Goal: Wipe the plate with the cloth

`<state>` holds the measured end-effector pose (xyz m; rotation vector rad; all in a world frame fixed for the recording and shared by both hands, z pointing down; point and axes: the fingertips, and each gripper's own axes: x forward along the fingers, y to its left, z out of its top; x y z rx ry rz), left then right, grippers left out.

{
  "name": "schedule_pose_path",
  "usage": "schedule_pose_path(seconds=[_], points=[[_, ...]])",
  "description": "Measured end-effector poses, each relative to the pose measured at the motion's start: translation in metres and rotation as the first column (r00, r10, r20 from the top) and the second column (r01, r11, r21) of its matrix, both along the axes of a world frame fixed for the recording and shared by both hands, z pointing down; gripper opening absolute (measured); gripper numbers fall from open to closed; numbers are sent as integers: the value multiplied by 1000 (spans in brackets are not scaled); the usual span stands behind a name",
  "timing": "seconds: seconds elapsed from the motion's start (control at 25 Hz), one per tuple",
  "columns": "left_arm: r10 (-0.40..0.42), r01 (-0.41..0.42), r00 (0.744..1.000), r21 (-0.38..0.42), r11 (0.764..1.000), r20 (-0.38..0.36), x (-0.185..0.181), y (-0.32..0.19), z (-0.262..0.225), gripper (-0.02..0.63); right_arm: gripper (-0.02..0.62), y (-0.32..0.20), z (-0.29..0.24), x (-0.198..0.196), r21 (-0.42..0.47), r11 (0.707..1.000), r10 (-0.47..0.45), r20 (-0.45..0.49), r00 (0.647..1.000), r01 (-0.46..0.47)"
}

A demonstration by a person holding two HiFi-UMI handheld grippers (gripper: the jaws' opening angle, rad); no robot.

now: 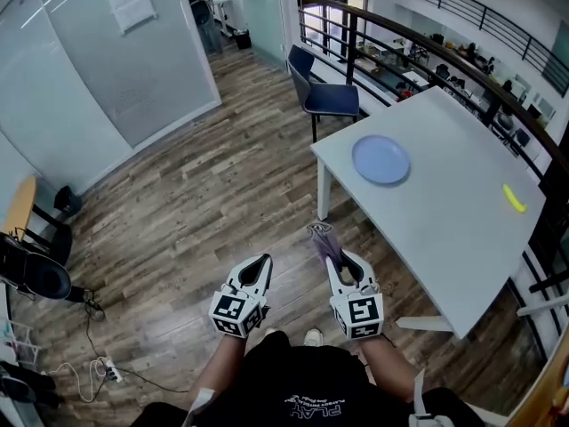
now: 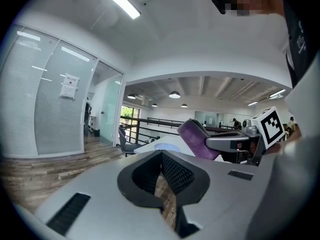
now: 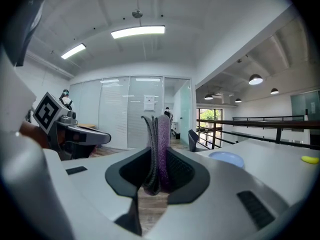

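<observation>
A light blue plate (image 1: 381,159) lies on the white table (image 1: 462,238) near its left corner; it also shows in the right gripper view, plate (image 3: 226,159). My right gripper (image 1: 330,253) hangs over the floor in front of the table, shut on a folded purple cloth (image 1: 324,240) that sticks up between its jaws, cloth (image 3: 159,149). My left gripper (image 1: 261,264) is beside it to the left, shut with nothing in it. From the left gripper view the purple cloth (image 2: 197,140) shows in the other gripper.
A yellow object (image 1: 514,197) lies at the table's right side. A dark blue chair (image 1: 322,92) stands behind the table by a black railing (image 1: 418,43). Glass office walls stand at the left. Cables and a power strip (image 1: 107,369) lie on the wood floor.
</observation>
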<state>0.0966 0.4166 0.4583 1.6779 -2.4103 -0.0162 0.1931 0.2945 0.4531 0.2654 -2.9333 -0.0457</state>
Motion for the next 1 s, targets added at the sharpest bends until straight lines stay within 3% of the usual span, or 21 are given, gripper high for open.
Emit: schedule_pose_path(seconds=[0.24, 0.4, 0.56, 1.0], points=[[34, -35, 999, -17, 999, -25, -32, -30, 21, 14, 95, -18, 13, -29, -26, 999, 20, -7, 1000, -20], [72, -72, 996, 8, 997, -53, -53, -54, 18, 14, 95, -34, 14, -52, 4, 999, 34, -17, 999, -34], [145, -144, 989, 18, 989, -14, -75, -82, 6, 14, 95, -51, 1, -85, 26, 998, 57, 5, 998, -57], [261, -261, 965, 26, 965, -12, -162, -121, -5, 14, 95, -72, -7, -184, 42, 991, 128, -11, 992, -127]])
